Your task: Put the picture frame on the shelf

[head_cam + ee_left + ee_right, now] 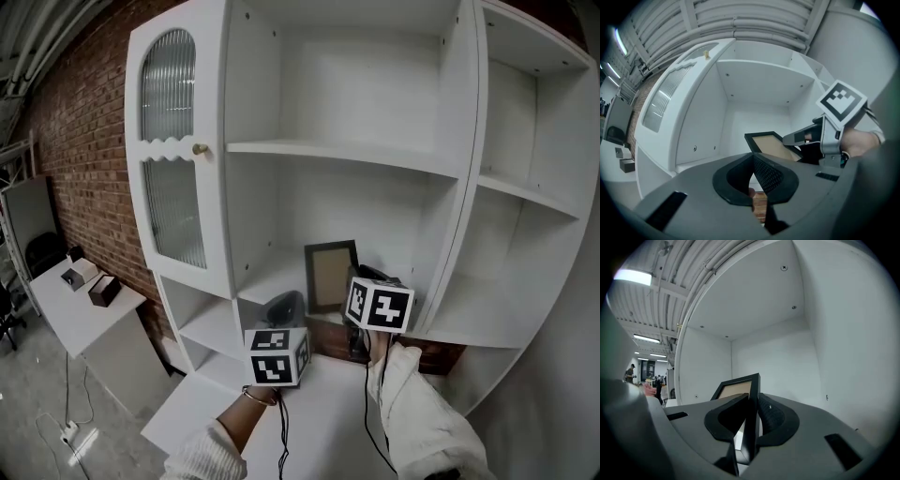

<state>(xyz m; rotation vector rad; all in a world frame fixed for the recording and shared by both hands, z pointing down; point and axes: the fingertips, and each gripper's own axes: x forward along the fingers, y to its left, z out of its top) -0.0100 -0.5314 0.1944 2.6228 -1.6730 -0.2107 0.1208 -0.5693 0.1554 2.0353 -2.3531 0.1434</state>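
Only the right gripper view shows the grip itself: the right gripper [752,402] has its two pads clenched on the black right edge of the picture frame [735,389], which stands upright. In the head view a marker cube covers that contact. The left gripper view shows the left gripper [753,161] with its pads pressed together and nothing between them; the frame is beyond them, to the right. The head view places the frame low in the middle bay of the white shelf [337,155]. A ribbed-glass door [169,169] hangs at the left, against a brick wall [80,122].
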